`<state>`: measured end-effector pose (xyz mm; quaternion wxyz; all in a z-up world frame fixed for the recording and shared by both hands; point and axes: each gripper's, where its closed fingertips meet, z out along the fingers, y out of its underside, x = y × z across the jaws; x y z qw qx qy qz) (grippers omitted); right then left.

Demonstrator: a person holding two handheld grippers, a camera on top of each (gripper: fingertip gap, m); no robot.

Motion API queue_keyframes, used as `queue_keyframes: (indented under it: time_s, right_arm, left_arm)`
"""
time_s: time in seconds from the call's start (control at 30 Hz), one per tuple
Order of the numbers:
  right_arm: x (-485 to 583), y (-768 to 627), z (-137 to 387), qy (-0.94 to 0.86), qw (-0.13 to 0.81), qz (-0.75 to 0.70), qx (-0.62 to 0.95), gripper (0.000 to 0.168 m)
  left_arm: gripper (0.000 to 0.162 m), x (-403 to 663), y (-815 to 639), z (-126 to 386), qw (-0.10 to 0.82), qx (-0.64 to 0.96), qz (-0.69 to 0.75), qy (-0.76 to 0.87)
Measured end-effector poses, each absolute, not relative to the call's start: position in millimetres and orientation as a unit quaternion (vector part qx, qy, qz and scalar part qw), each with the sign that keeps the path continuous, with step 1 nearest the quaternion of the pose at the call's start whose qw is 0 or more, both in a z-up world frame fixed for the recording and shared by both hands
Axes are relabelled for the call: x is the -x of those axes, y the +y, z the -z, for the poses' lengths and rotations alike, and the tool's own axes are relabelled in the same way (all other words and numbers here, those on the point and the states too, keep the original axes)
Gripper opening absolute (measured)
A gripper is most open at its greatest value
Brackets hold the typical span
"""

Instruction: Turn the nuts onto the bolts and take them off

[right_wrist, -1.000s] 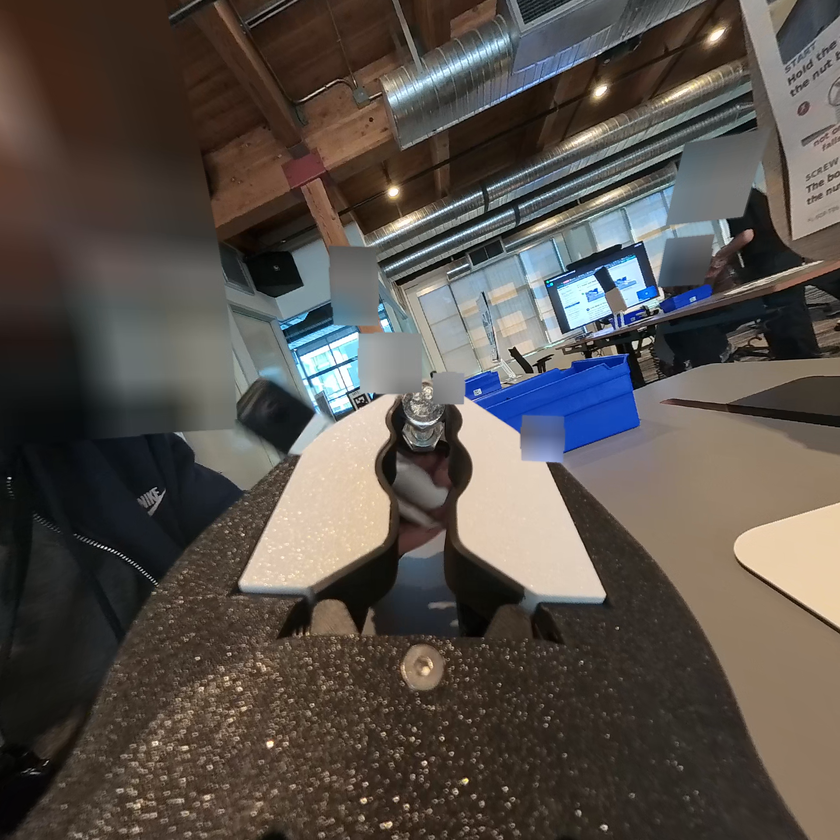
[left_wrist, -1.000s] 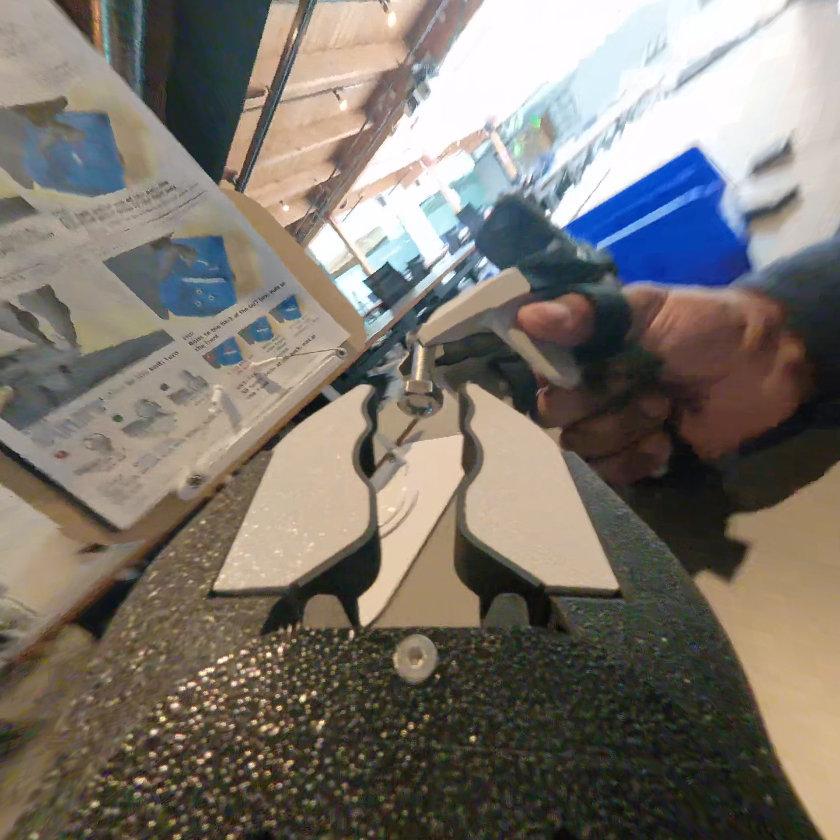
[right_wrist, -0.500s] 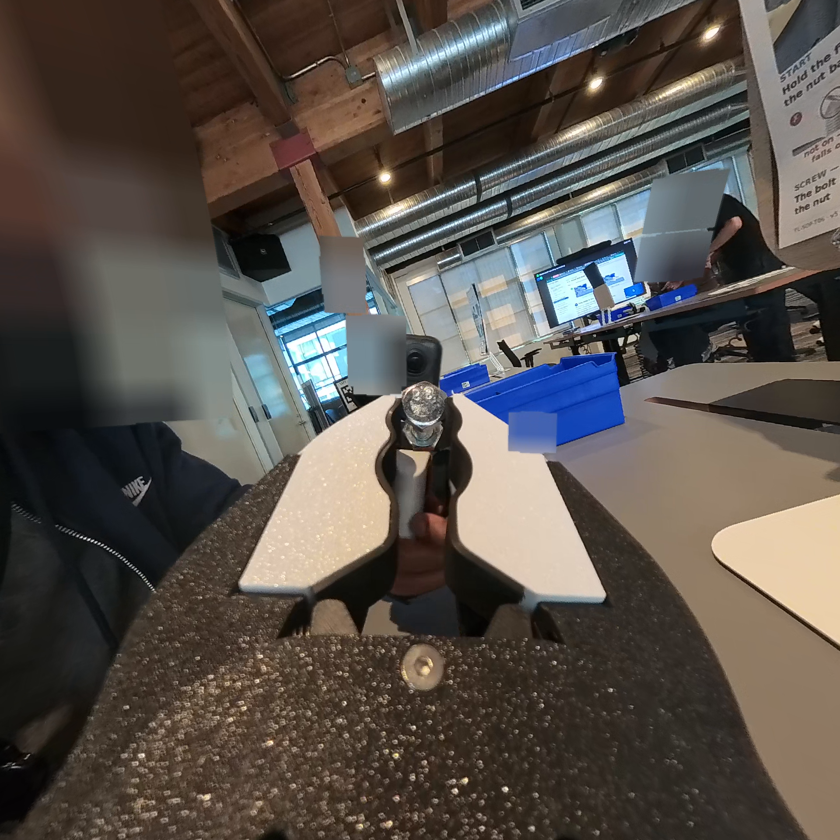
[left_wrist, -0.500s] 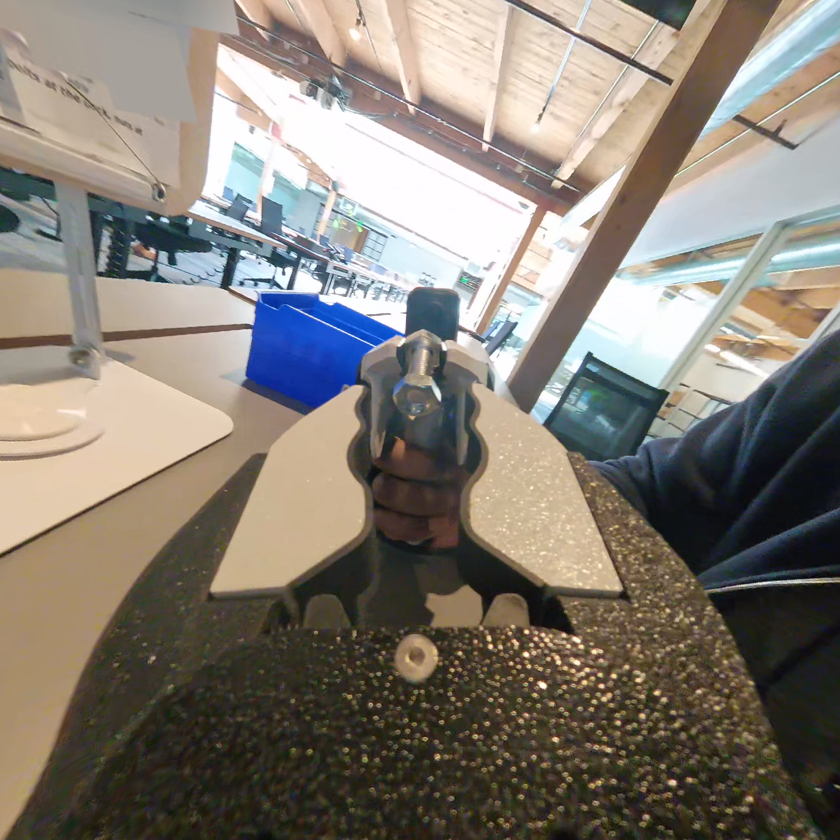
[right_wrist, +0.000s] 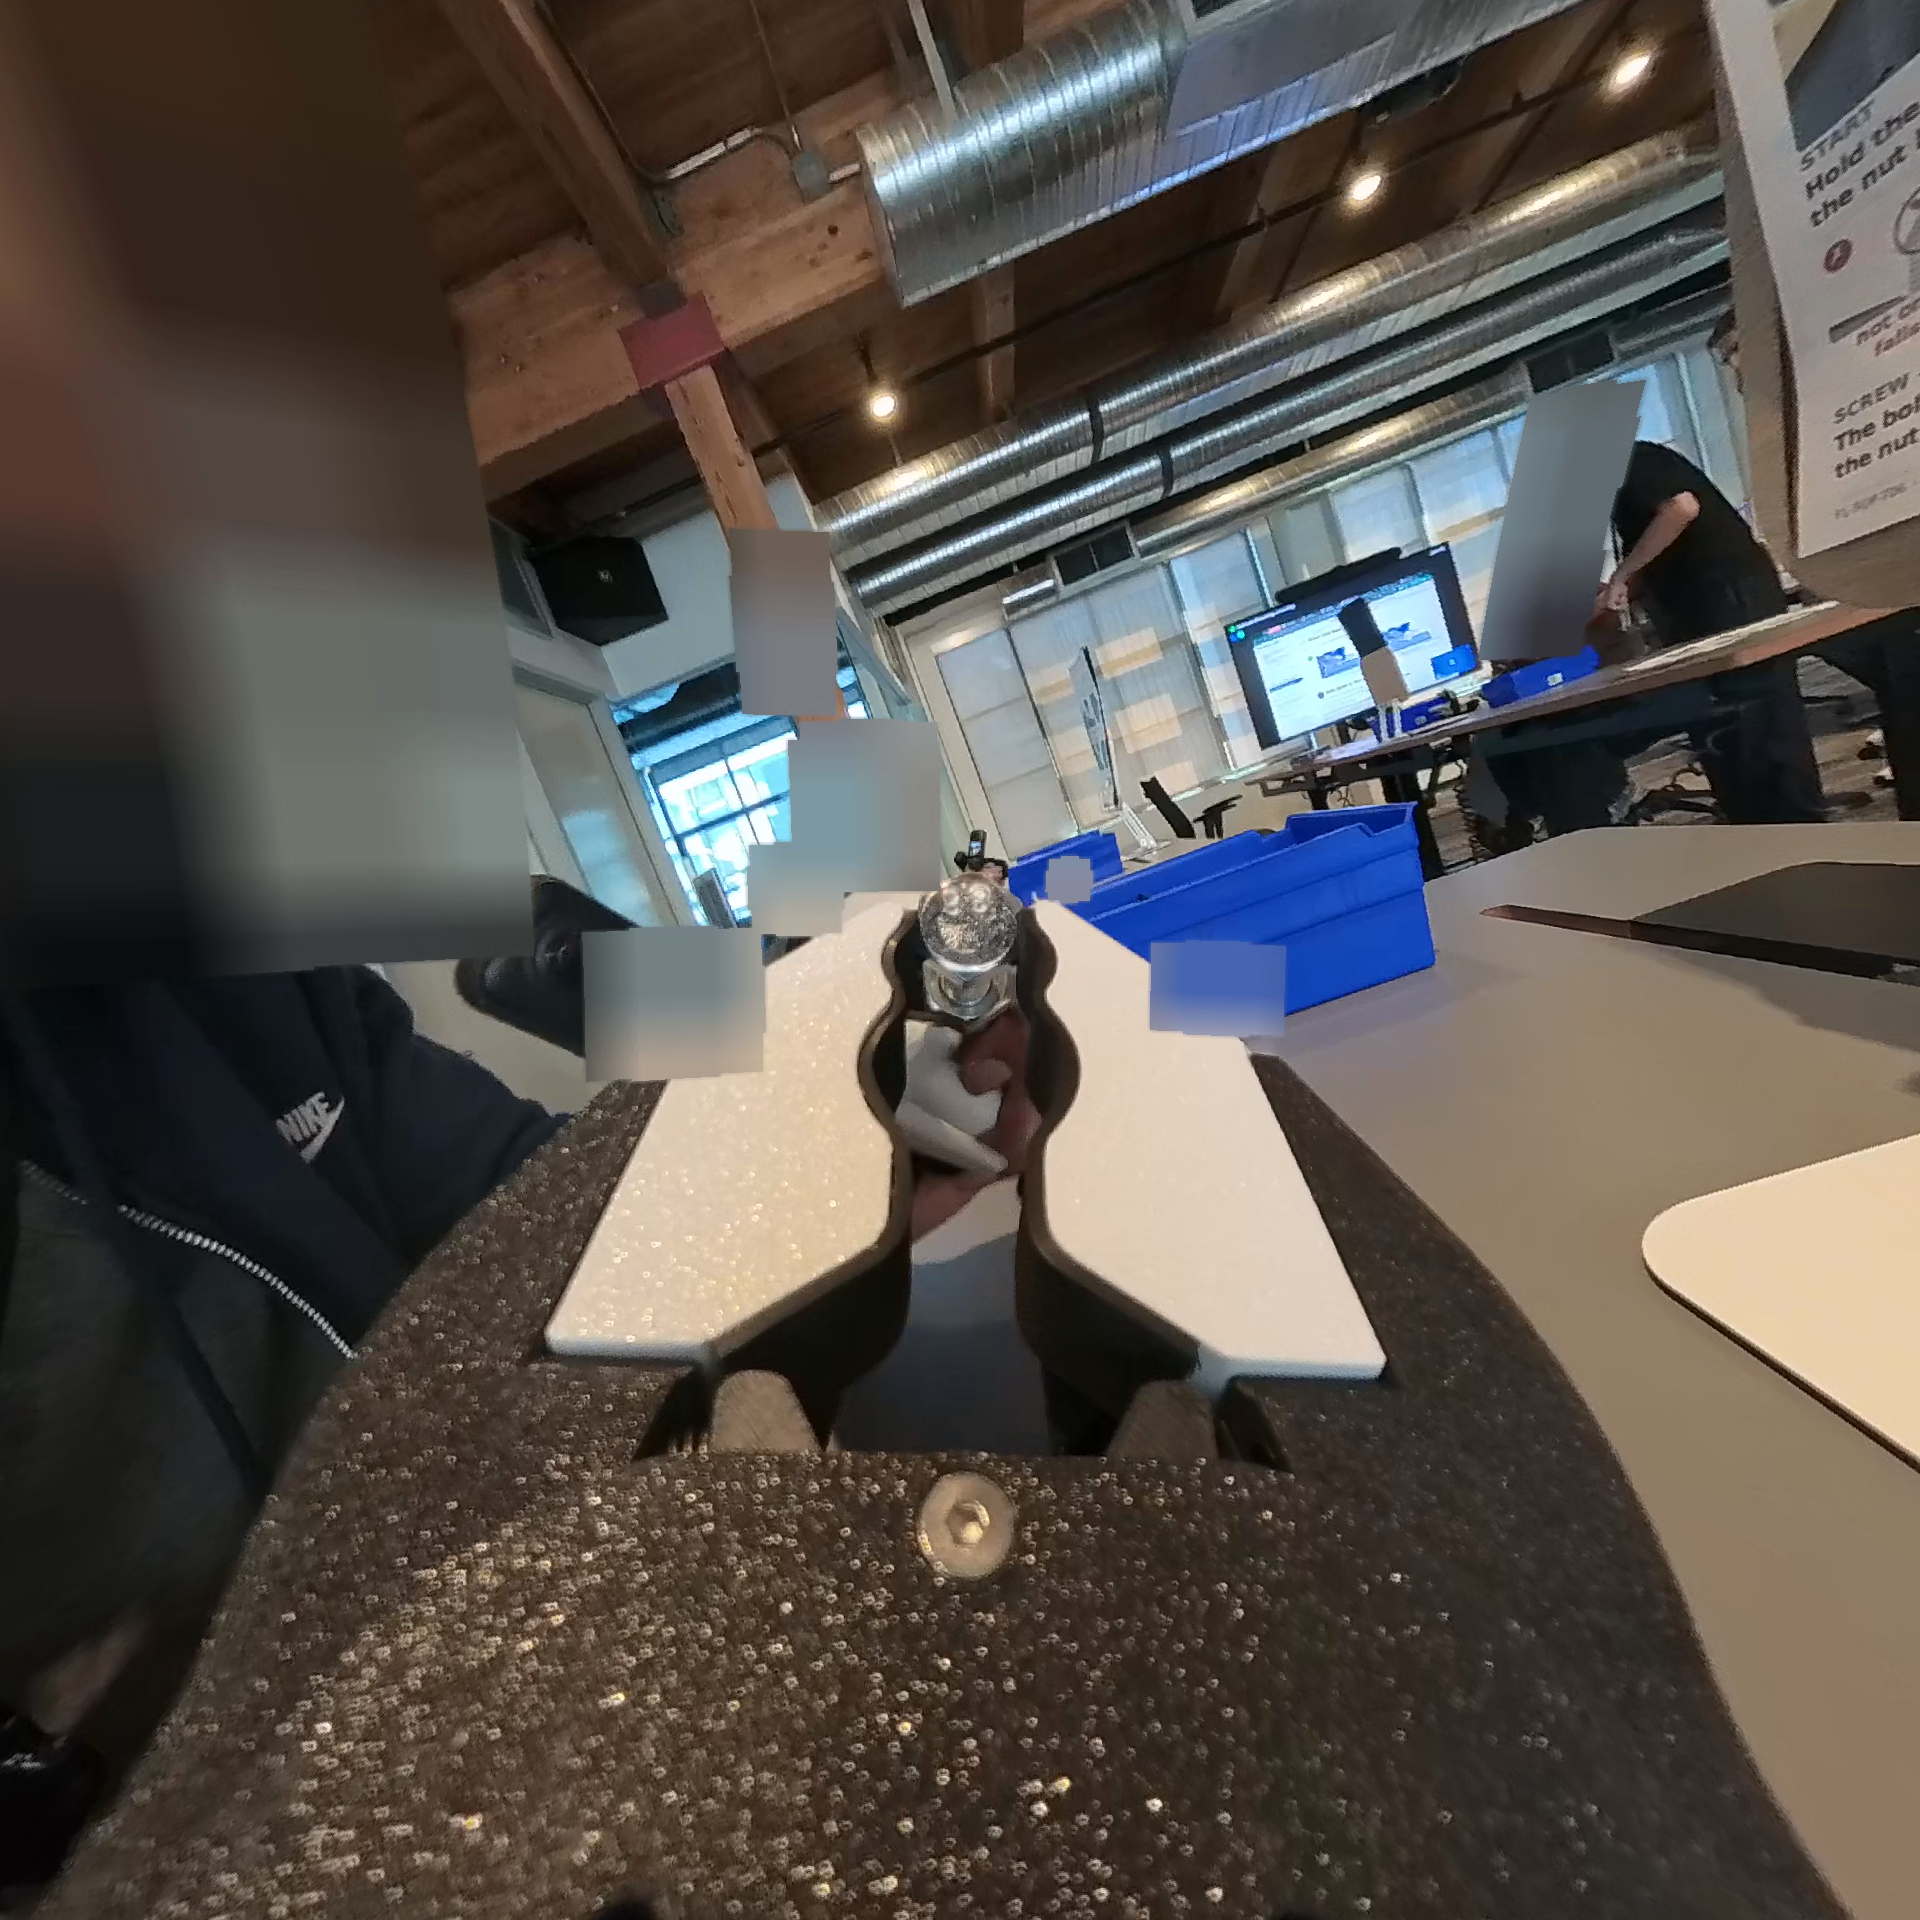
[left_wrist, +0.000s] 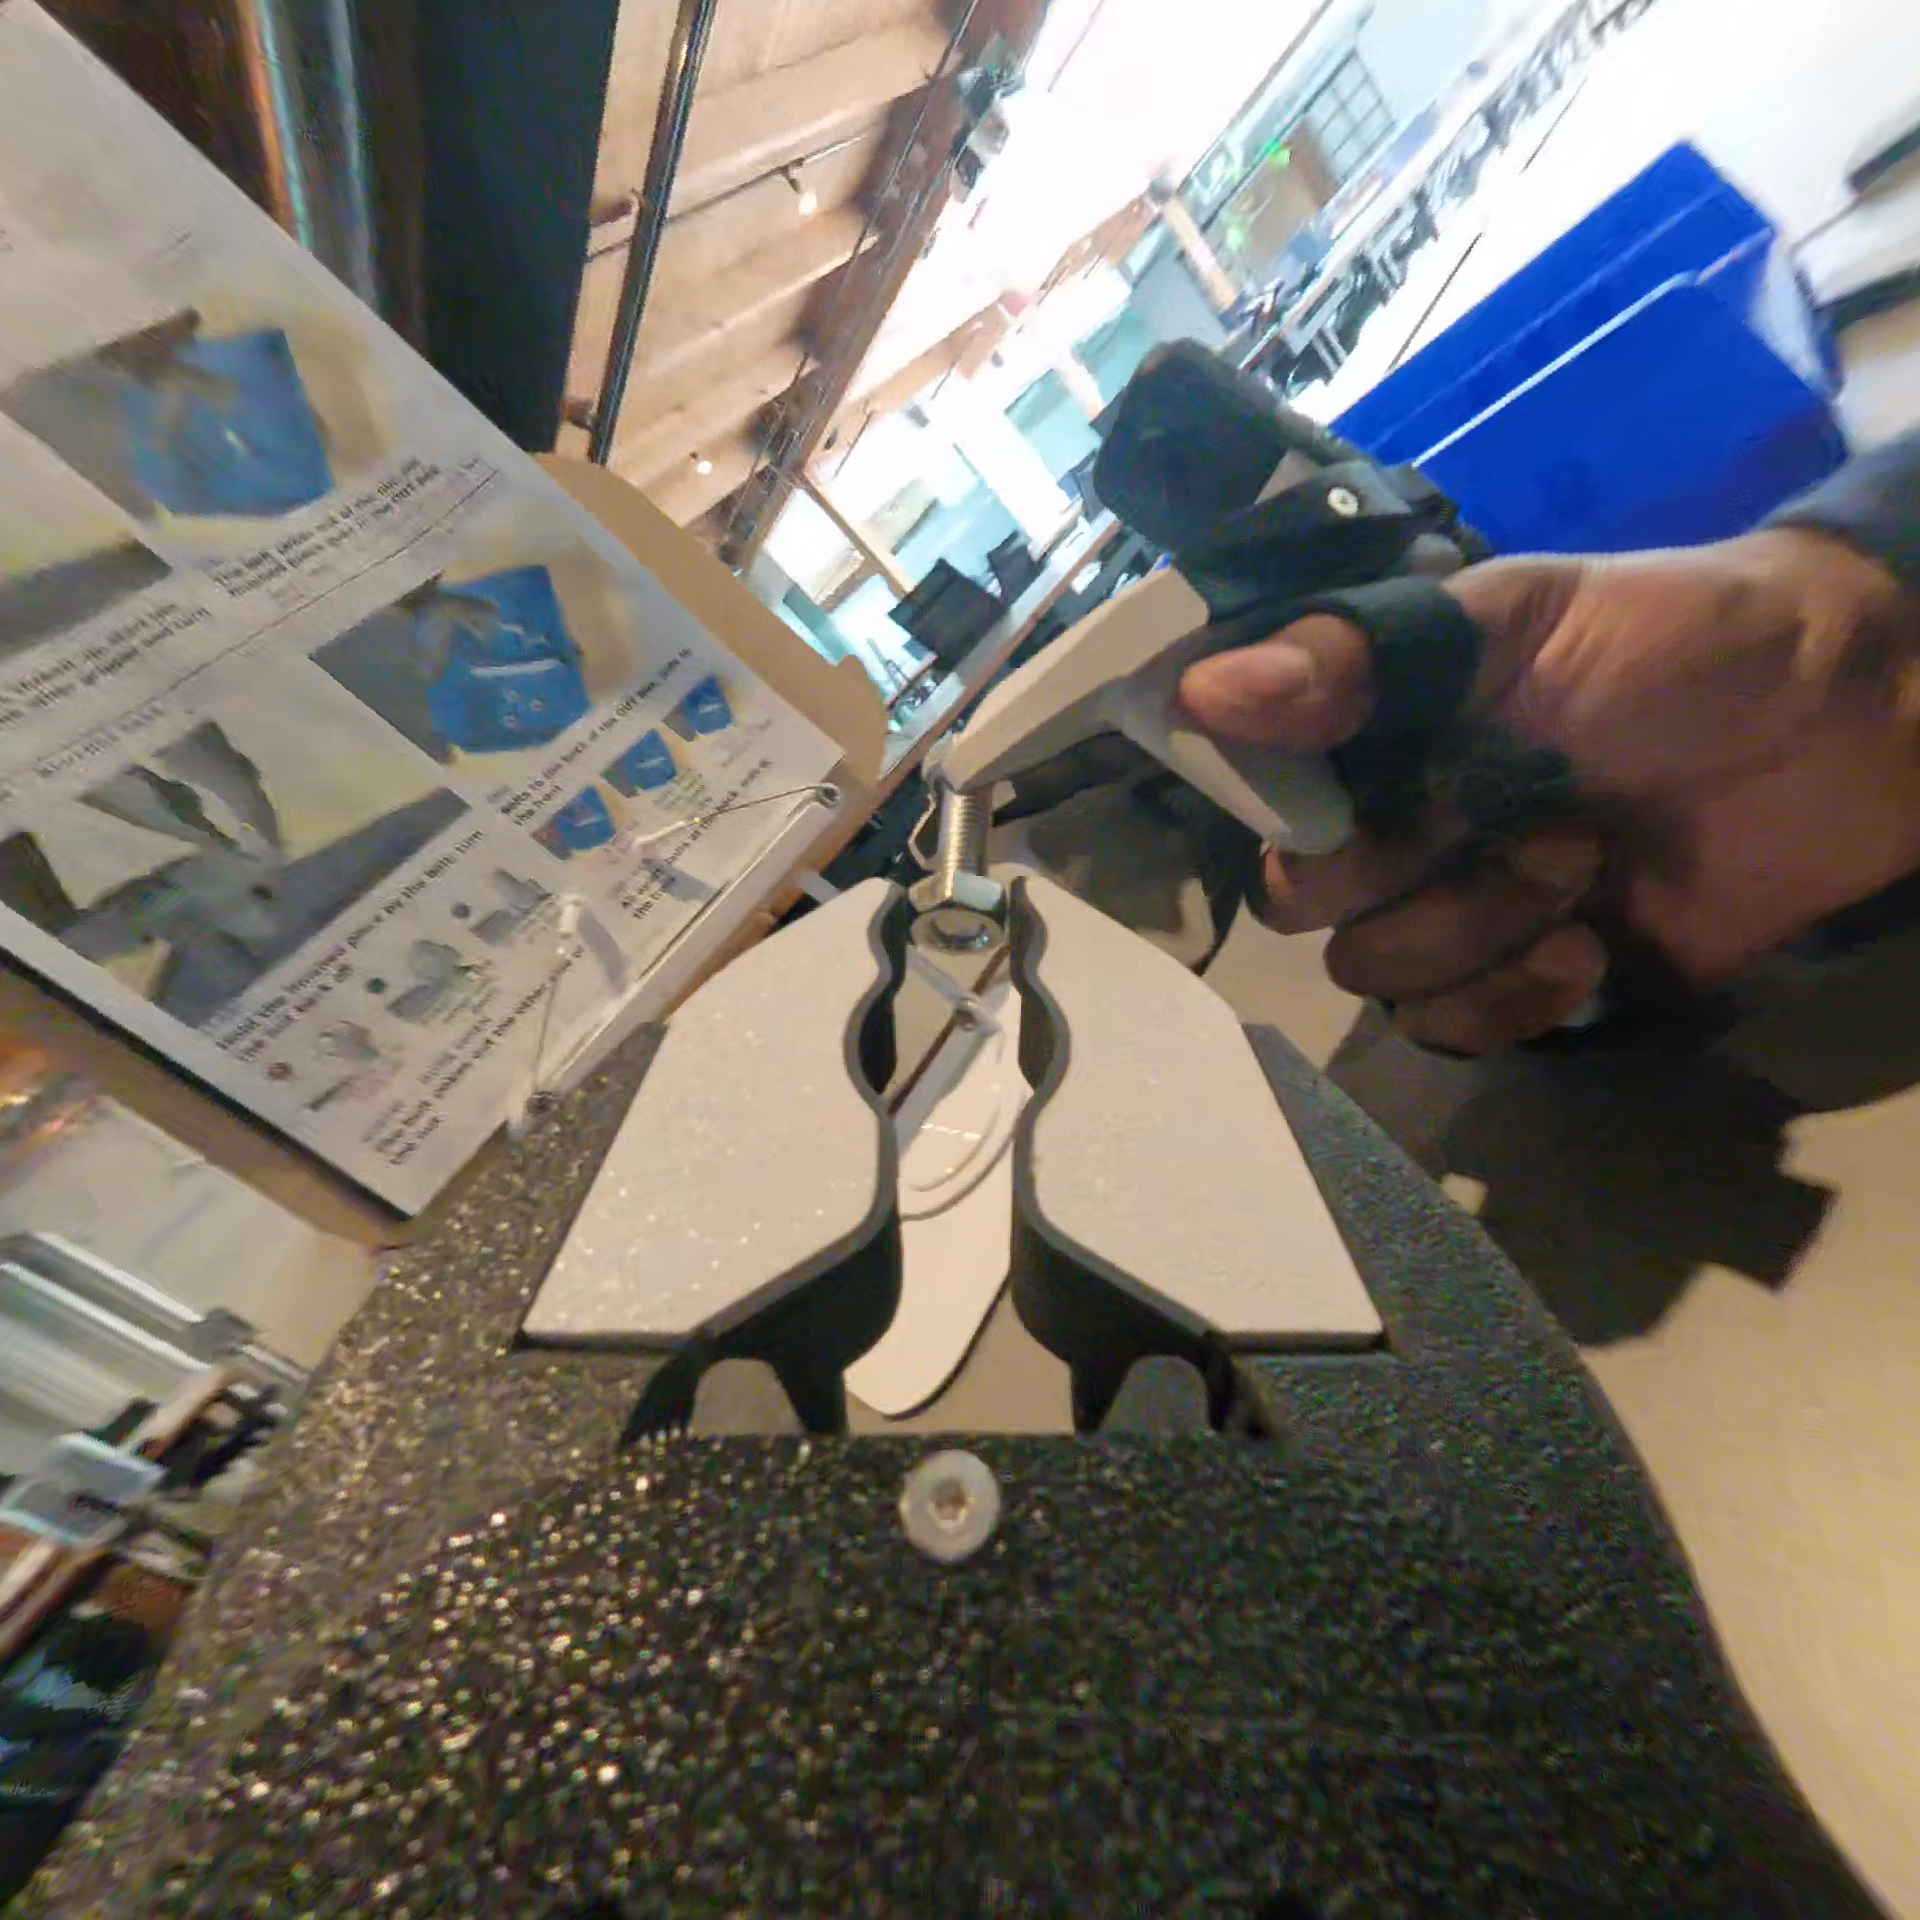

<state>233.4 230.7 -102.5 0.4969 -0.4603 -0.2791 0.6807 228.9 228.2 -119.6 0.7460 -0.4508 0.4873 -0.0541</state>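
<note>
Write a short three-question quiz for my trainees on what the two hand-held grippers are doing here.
1. True or false: the left hand-held gripper is open.
2. The bin in the background is: A red, B blue, C green.
3. Fill in: the right hand-held gripper is shut on the ____, which is threaded into the nut.
Key: 1 false, it clamps the nut; 2 B; 3 bolt.

Shiny threaded metal bolt (left_wrist: 961,831) with bright metal nut (left_wrist: 954,891). Rough, speckled black plastic tool (left_wrist: 954,914) body, matt grey fingers (left_wrist: 748,1122). Smooth matt grey surface (right_wrist: 1558,1039); glossy blue plastic bin (right_wrist: 1299,904).
</note>
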Motion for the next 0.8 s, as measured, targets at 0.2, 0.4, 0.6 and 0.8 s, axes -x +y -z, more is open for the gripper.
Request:
queue_keyframes:
  time_s: [0.2,0.4,0.6,0.8]
  right_arm:
    - [-237,233,101,-0.272,0.501,-0.680,0.460,0.017]
    - [-238,234,101,-0.272,0.503,-0.678,0.462,0.017]
    - [-235,233,103,-0.280,0.502,-0.674,0.465,0.017]
    - [-234,232,104,-0.284,0.503,-0.670,0.467,0.017]
  left_arm:
    - [0.038,-226,229,109,0.686,0.527,0.335,0.373]
    - [0.038,-223,236,116,0.514,0.573,0.589,0.245]
    - [0.034,-231,229,122,0.416,0.568,0.681,0.203]
    - [0.019,-232,226,121,0.401,0.559,0.698,0.198]
